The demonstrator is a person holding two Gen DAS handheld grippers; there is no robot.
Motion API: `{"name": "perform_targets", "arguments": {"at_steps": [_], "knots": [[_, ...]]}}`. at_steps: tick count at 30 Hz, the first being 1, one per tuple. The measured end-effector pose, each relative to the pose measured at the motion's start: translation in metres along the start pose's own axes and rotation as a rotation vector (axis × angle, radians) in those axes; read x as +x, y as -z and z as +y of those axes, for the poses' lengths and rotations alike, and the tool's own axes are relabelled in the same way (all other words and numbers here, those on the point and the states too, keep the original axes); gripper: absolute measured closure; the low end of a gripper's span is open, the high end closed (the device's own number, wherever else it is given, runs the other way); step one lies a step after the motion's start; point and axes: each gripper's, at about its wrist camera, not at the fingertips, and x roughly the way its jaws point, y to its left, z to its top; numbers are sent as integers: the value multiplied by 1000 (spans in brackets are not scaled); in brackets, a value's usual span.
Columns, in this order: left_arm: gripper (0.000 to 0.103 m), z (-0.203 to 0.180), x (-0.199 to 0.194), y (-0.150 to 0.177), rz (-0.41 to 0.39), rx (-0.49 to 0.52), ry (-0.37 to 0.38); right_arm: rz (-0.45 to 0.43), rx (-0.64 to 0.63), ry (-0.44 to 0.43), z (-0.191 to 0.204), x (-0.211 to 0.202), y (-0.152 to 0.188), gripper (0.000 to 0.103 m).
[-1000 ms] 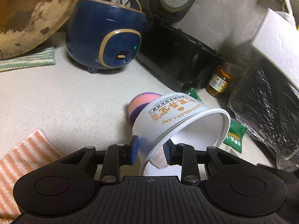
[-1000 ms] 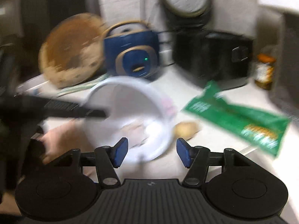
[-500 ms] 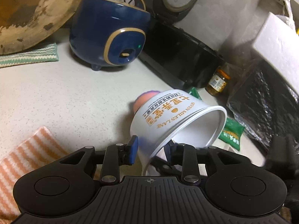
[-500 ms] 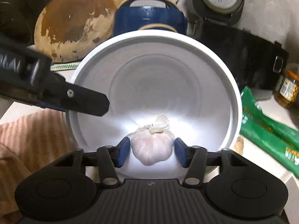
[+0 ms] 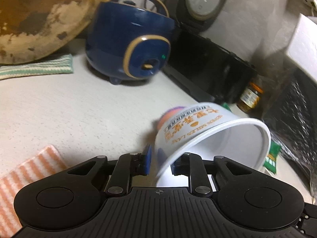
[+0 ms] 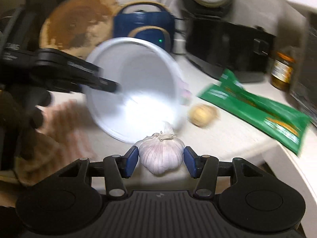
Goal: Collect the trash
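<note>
- Presently, a white paper cup (image 5: 214, 138) is pinched by its rim wall in the left gripper (image 5: 160, 163), one blue pad outside and one inside; the jaws have just been closing on it.
- The cup is held tilted on its side above the pale countertop (image 5: 69, 107), its mouth turned toward the right wrist camera, where its inside (image 6: 138, 83) is seen to be white and bare.
- A whole garlic bulb (image 6: 161, 155) is clamped between the blue pads of the right gripper (image 6: 160, 161), just in front of the cup's lower rim and outside it.
- A small tan lump (image 6: 202, 114) is seen on the counter just right of the cup, with a green packet (image 6: 257, 109) lying beyond it.
- A navy blue cooker (image 5: 128, 47) is set behind the cup, and an orange striped cloth (image 5: 23, 180) lies at the near left.
</note>
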Motion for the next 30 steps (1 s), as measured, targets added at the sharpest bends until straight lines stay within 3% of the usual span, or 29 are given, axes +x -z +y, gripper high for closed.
{"name": "perform_targets", "arguments": {"at_steps": [5,13,20,23,26,30], "knots": [[85,5,-3,-1,21,-25,-9,-5,81,86,-32,14,-3,53],[86,-1,0,17,117,-34,105,-17,74,120,-39,42,-17,52],[90,0,9,27,167,-100,28,-17,105,97,-42,34,-19,44],[92,-1,6,23,146,-82,43,-25,118,121,-51,23,-21,40],[91,-4,2,19,128,-47,45,-35,155,164,-69,13,-24,34],[91,-5,4,15,133,-43,32,-7,219,294,-103,14,-33,32]]}}
